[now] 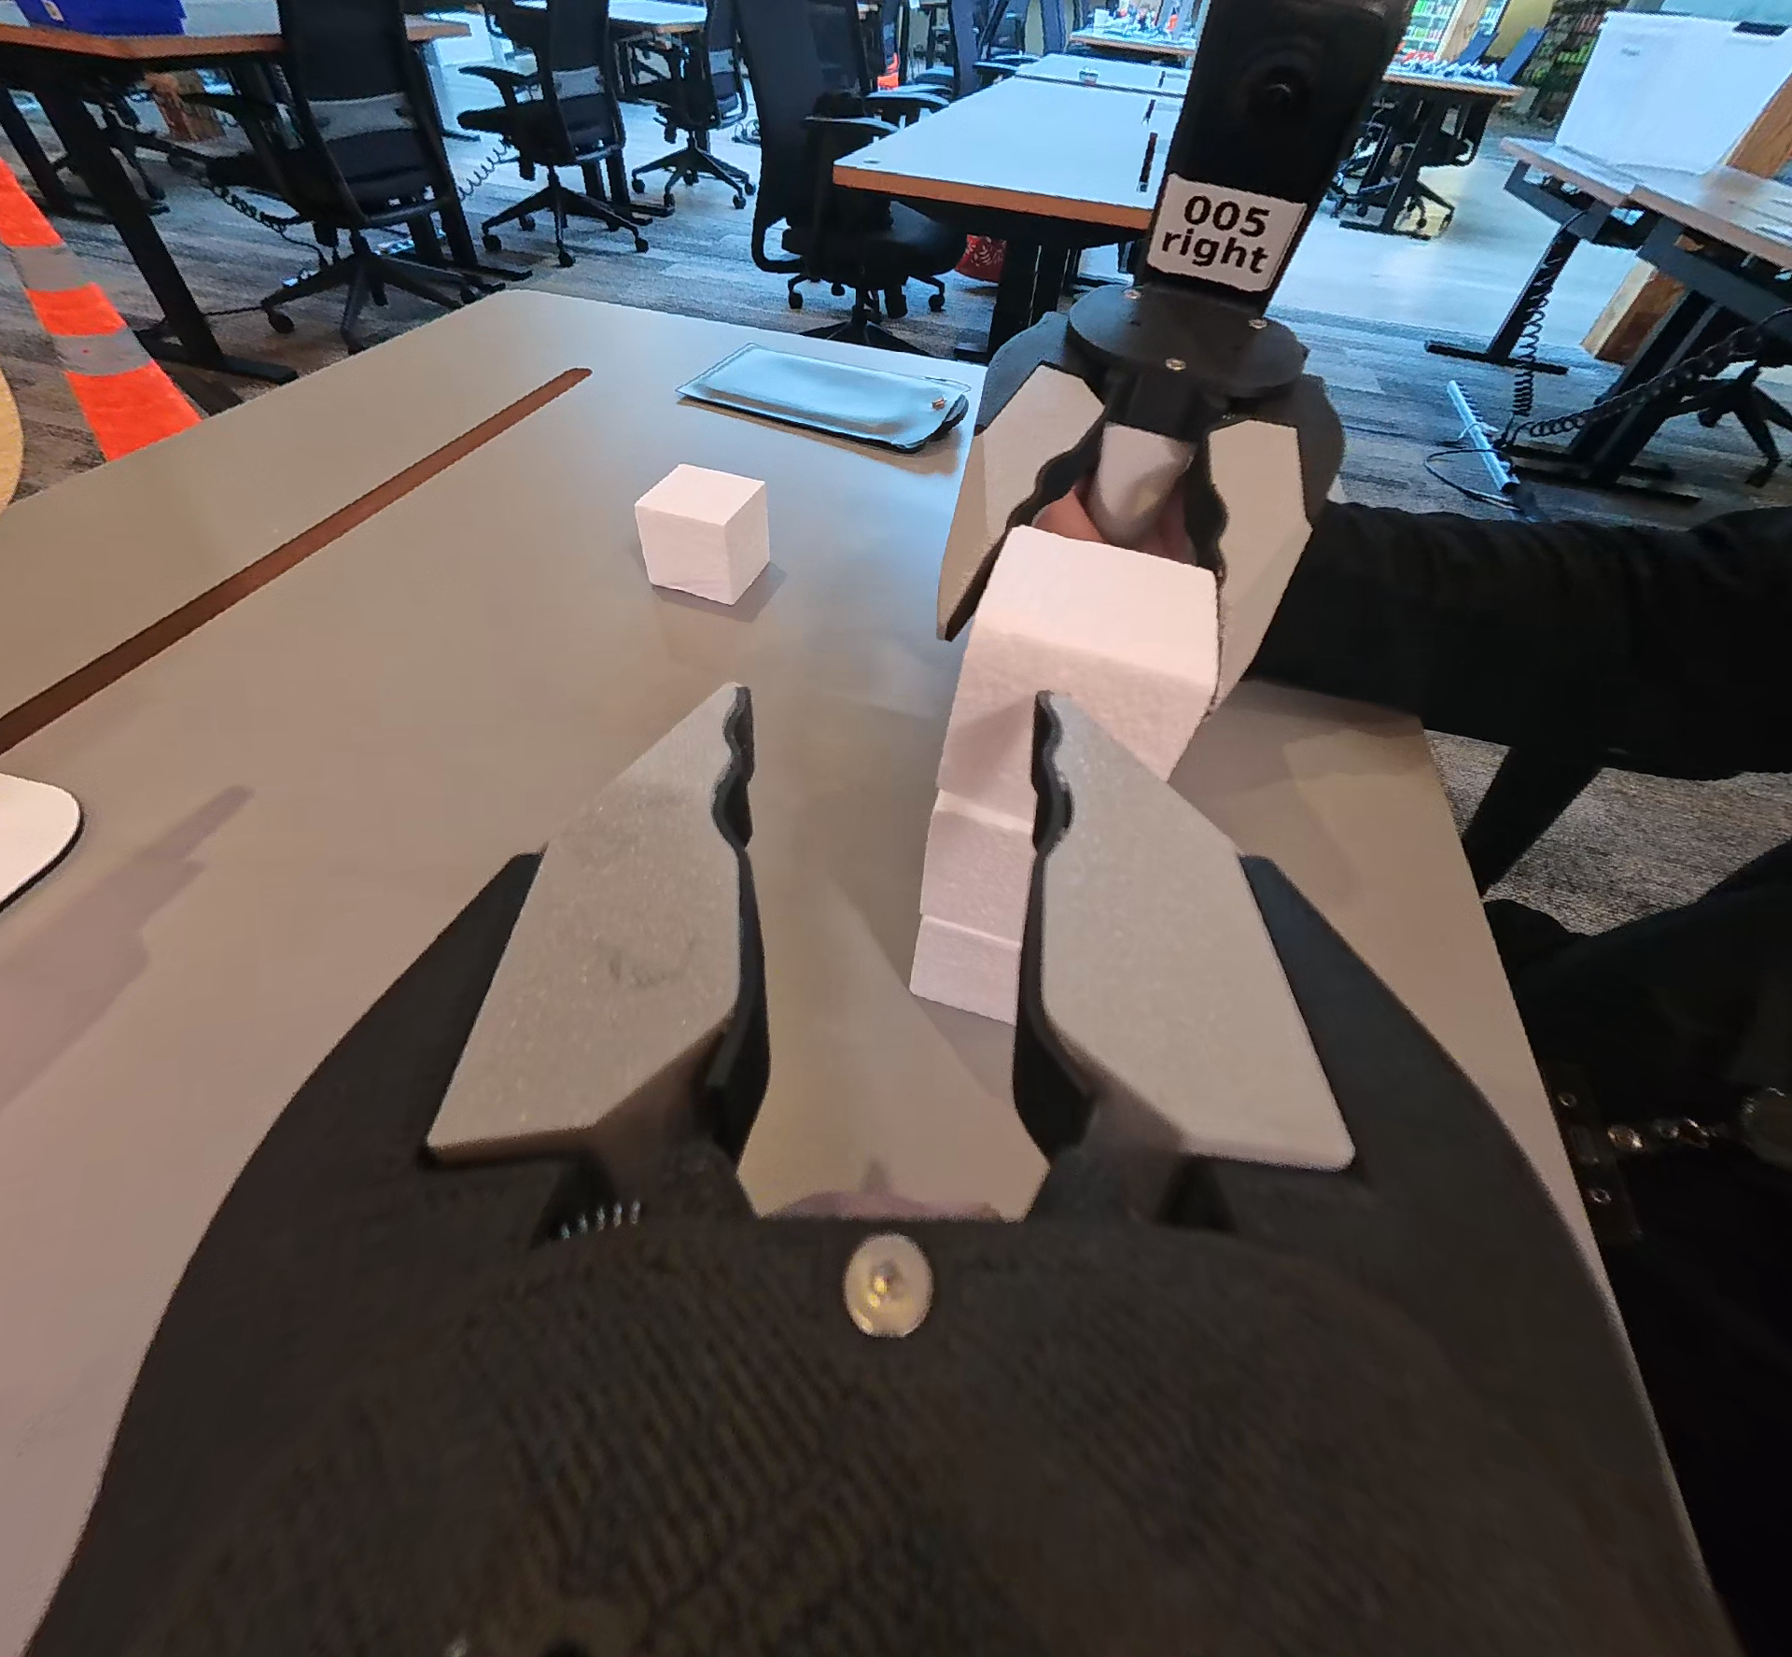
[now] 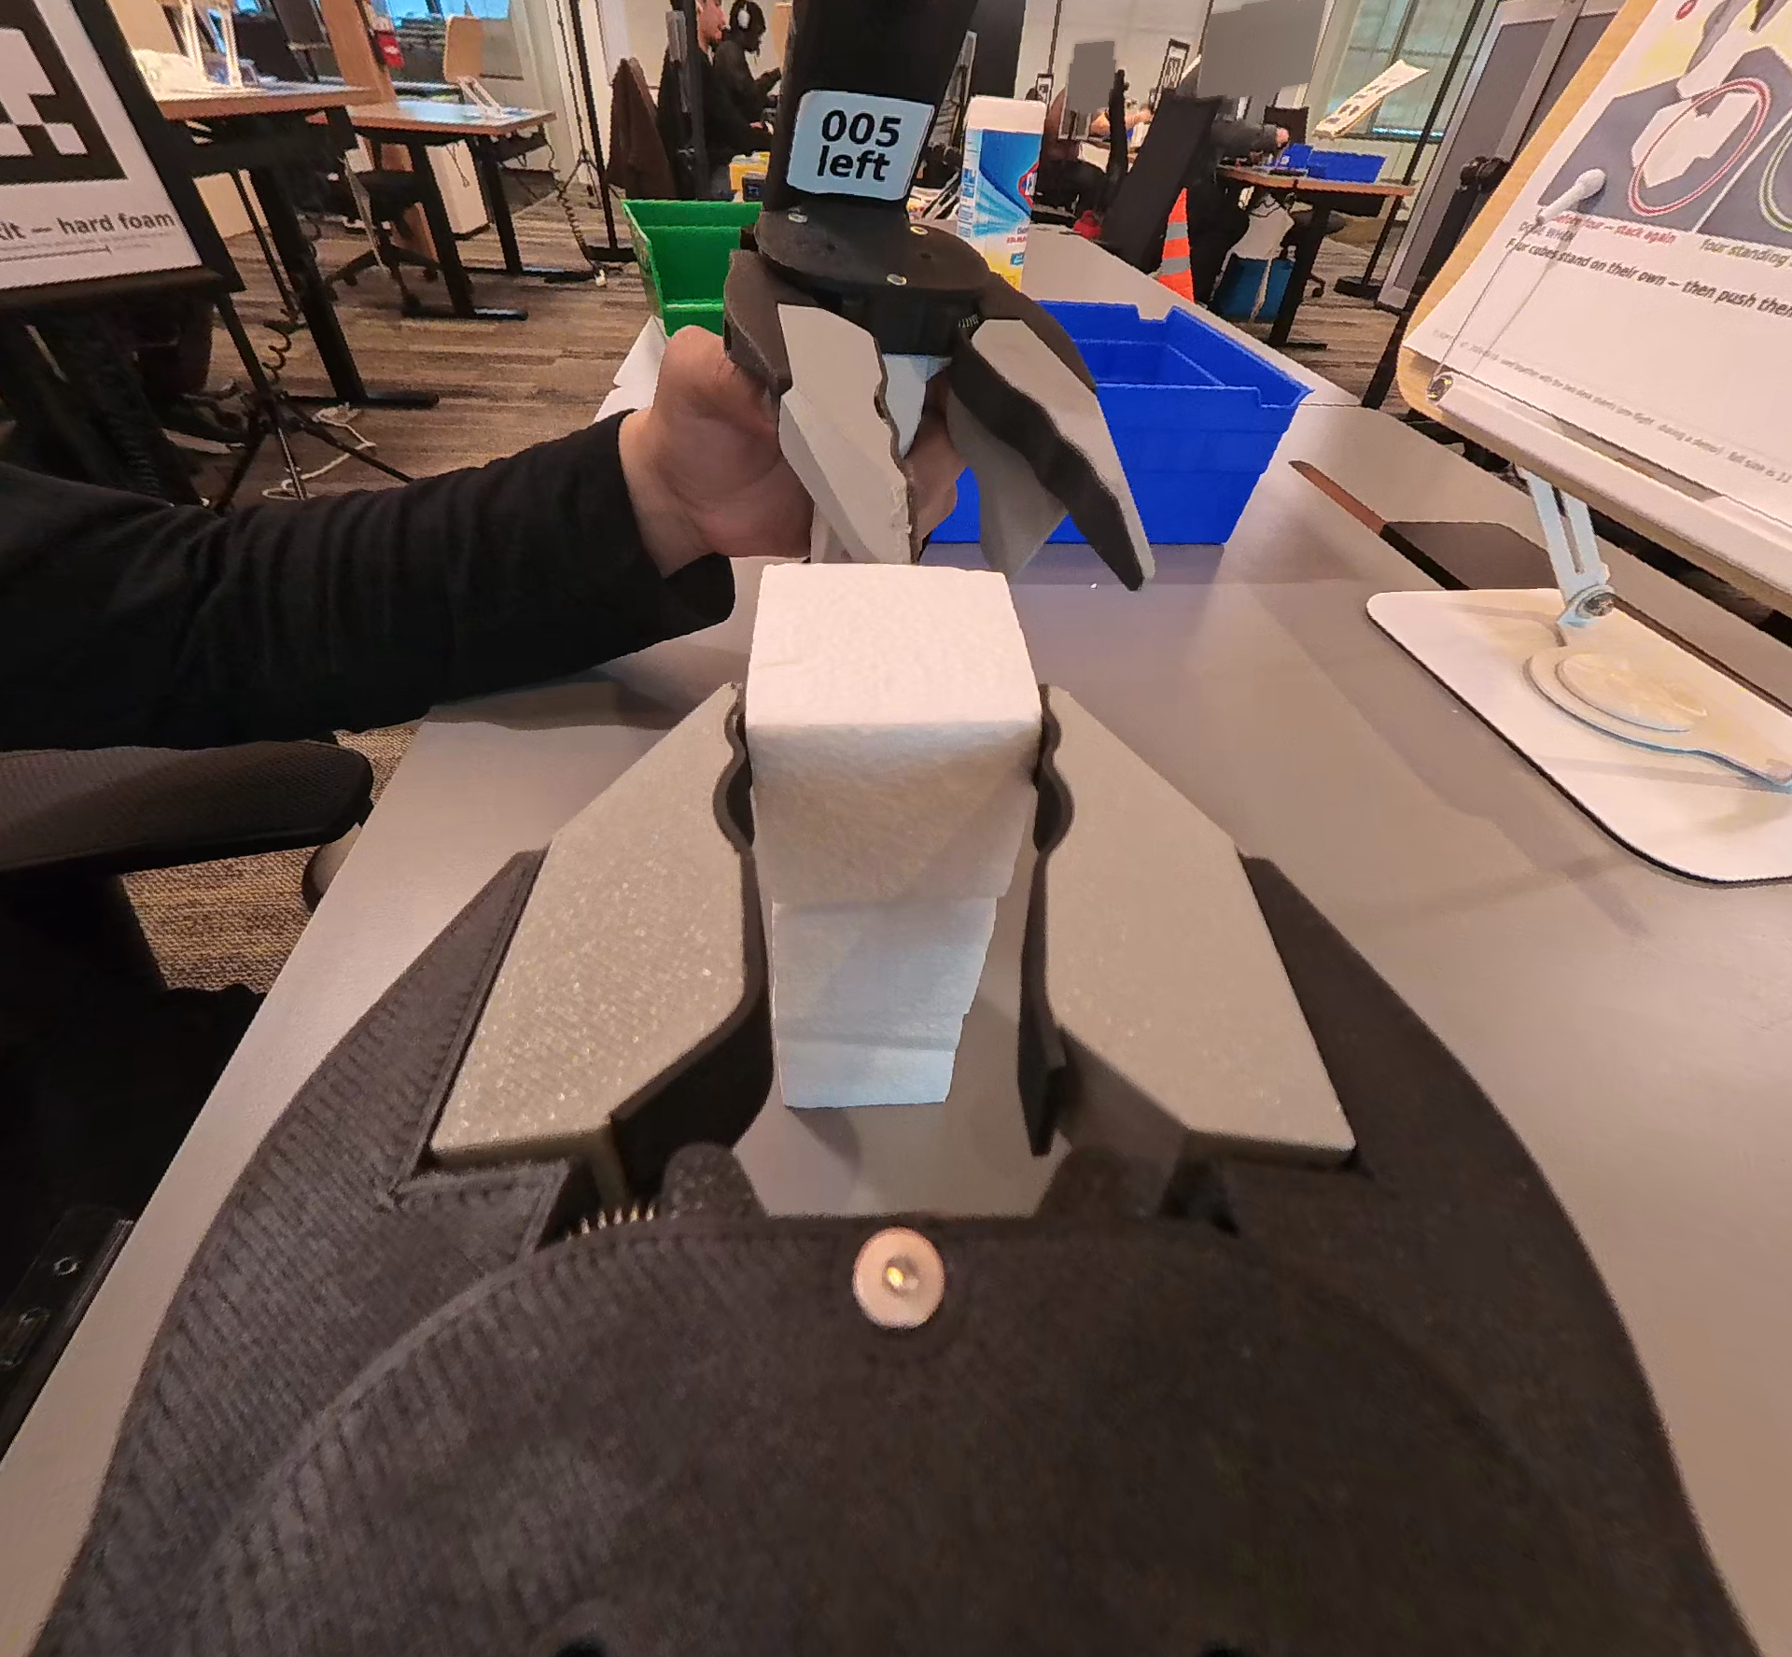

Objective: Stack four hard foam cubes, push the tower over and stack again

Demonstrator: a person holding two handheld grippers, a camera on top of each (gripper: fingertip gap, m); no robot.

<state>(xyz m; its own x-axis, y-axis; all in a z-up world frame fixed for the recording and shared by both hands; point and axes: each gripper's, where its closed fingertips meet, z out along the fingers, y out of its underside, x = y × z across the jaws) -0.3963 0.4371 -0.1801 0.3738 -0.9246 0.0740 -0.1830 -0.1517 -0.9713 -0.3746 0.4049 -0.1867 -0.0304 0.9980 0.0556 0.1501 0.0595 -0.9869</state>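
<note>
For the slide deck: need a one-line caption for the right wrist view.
Right gripper clamps the top foam cube onto a stack of two, while the empty left gripper waits just behind.

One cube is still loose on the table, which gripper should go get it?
Left, probably. The left gripper is open and empty, while the right gripper is shut on the top cube of the stack; the loose cube lies ahead.
</note>
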